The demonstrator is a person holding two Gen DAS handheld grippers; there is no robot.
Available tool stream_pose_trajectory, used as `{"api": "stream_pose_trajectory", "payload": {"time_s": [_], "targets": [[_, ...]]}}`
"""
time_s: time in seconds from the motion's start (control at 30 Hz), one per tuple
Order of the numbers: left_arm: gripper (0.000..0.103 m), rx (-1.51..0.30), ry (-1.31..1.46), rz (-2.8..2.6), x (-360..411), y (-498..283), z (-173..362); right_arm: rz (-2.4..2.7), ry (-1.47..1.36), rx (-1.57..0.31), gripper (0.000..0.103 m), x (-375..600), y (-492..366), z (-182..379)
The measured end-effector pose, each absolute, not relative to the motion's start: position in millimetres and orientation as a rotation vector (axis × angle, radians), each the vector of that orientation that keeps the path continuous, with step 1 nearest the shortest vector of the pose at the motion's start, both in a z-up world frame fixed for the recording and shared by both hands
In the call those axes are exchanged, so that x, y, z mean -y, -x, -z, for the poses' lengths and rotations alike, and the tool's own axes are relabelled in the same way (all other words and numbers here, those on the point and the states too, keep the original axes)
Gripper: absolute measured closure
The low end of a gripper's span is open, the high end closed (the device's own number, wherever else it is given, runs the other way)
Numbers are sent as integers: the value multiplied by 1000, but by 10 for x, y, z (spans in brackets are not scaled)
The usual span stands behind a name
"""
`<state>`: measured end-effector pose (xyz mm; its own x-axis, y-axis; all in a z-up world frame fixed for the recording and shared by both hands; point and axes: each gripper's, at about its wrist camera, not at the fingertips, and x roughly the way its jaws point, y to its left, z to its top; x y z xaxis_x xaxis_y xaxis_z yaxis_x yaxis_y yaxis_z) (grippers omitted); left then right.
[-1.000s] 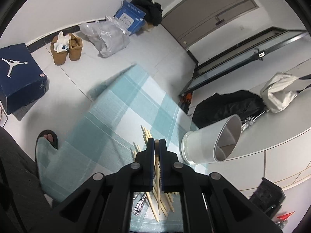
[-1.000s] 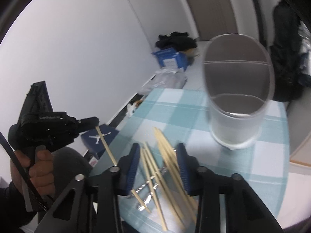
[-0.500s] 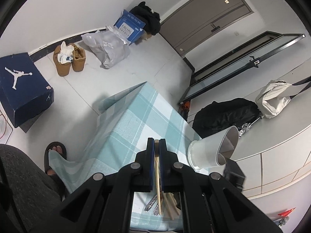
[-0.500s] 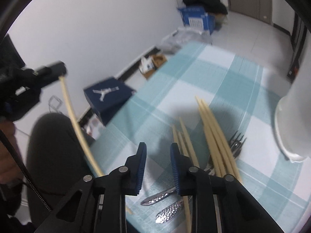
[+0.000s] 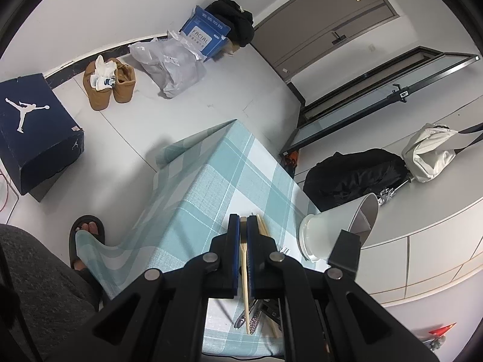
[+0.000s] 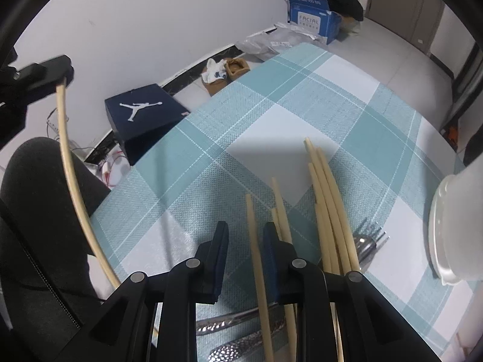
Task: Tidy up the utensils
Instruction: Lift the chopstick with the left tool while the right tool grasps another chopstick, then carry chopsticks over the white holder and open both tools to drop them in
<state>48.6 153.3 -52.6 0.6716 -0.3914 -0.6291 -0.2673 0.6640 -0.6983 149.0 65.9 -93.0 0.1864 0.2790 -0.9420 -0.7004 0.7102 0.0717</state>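
Straddling one chopstick point(image 6: 255, 241) on the desk point(image 6: 302, 96), the right claw point(image 6: 245, 235) stands partly apart, pads not yet pressing; neighbouring chopsticks point(image 6: 329, 211) lie close and could get caught. The left claw point(image 5: 243, 232) is clamped on another chopstick point(image 5: 245, 289), which might slip.

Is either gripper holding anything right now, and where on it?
The left gripper is clamped on one chopstick near its upper end. The right gripper holds nothing; its jaws straddle a chopstick on the table without pressing it.
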Motion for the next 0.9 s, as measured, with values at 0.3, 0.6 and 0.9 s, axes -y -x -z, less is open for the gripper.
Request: {"api": "stream_pose_trajectory", "payload": {"time_s": [0.3,0.6,0.9], "targets": [[102,-871,843,63,-1492,-474,485,-721,424,-1163,98,-642,-1533,880],[102,-860,742,87,-1207,-510,237,-684,153,-994,98,27,-1485,244],[102,-825,524,185,-613,-589,-222,-610,-33,-797,98,851,-1210,-342]]}}
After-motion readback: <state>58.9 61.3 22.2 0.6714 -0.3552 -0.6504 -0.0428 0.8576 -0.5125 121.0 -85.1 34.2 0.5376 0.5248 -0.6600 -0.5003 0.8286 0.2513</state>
